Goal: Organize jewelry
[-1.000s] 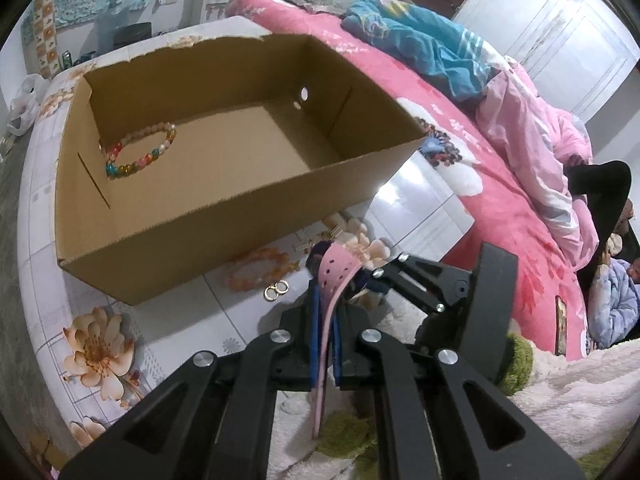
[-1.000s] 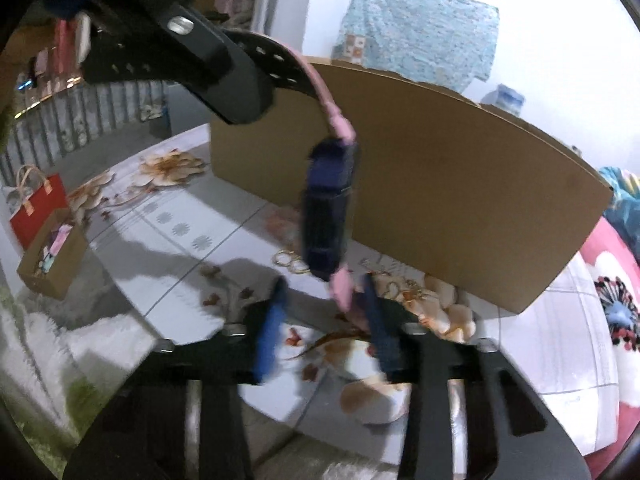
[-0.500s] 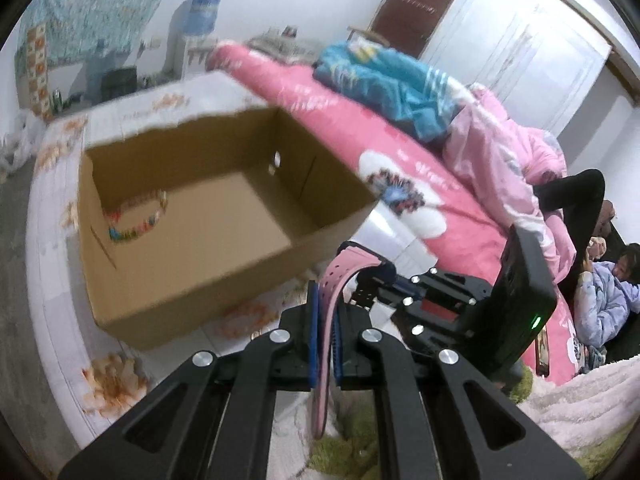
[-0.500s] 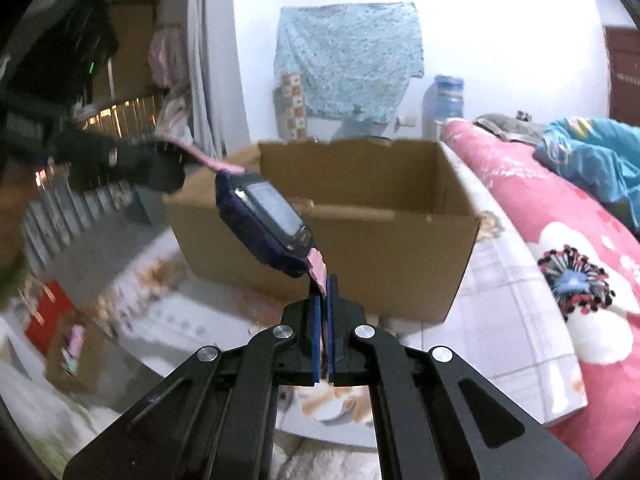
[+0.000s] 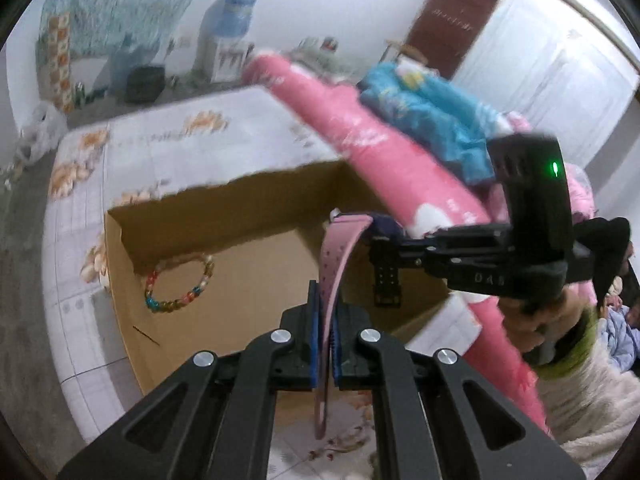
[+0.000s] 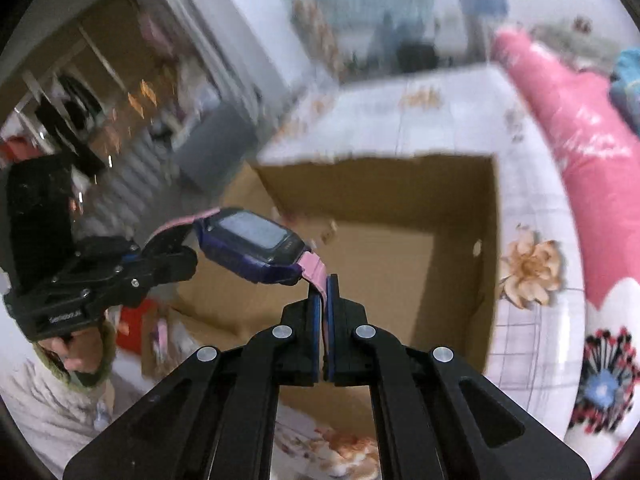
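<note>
A watch (image 6: 256,242) with a dark blue case and pink strap (image 5: 336,264) hangs in the air above the open cardboard box (image 5: 120,248). My left gripper (image 5: 324,320) is shut on one end of the strap; my right gripper (image 6: 324,312) is shut on the other end, close to the case. Each gripper shows in the other's view: the right one (image 5: 386,280) comes in from the right, the left one (image 6: 172,248) from the left. A bracelet of coloured beads (image 5: 180,282) lies on the box floor at its left side.
The box (image 6: 492,248) stands on a white tabletop with flower prints (image 6: 528,268). A pink bed cover (image 5: 400,168) with blue bedding (image 5: 432,116) runs along the right. A person's hand in a fluffy sleeve (image 5: 560,332) holds the right gripper. A water dispenser (image 5: 224,36) stands far back.
Both grippers rose with the watch and moved over the box. The right gripper, open beside the strap a second ago, closed on the strap end. The box now sits lower in both views.
</note>
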The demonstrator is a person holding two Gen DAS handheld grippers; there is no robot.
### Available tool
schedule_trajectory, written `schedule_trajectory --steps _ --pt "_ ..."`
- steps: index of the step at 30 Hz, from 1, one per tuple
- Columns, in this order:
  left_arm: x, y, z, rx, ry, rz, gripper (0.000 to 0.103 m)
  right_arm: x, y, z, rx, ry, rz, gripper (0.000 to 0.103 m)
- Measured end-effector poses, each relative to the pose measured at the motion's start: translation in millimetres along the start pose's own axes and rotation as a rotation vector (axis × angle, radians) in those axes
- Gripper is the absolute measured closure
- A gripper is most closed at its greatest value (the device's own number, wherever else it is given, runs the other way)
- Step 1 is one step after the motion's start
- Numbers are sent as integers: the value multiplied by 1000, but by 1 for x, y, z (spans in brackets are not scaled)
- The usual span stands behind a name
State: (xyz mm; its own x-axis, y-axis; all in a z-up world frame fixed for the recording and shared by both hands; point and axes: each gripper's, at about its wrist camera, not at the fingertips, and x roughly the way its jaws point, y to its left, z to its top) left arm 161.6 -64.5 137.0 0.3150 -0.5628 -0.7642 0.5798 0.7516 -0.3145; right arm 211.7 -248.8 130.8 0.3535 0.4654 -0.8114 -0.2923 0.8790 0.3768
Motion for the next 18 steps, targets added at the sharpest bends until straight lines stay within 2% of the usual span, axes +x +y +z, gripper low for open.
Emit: schedule_trajectory --steps 4,7,8,9,11,13,15,18 --pt "33 21 2 -37 130 10 99 47 -6 22 -36 197 -62 102" --pt "52 33 3 -42 217 52 97 66 -8 35 -63 262 -116 94" --pt "57 36 3 -50 243 58 88 71 -8 38 -69 279 -139 92" --pt "61 40 4 -62 261 51 74 76 -9 41 -80 290 -167 91" --pt "60 45 5 -74 248 51 60 80 -6 44 -112 287 -208 87" --pt "53 46 6 -58 201 69 57 80 -5 45 -132 270 -230 78" --pt "45 47 5 -55 155 69 52 79 -9 46 -163 239 -264 76" --pt "32 52 5 -62 89 79 50 69 -11 46 -174 192 -301 75"
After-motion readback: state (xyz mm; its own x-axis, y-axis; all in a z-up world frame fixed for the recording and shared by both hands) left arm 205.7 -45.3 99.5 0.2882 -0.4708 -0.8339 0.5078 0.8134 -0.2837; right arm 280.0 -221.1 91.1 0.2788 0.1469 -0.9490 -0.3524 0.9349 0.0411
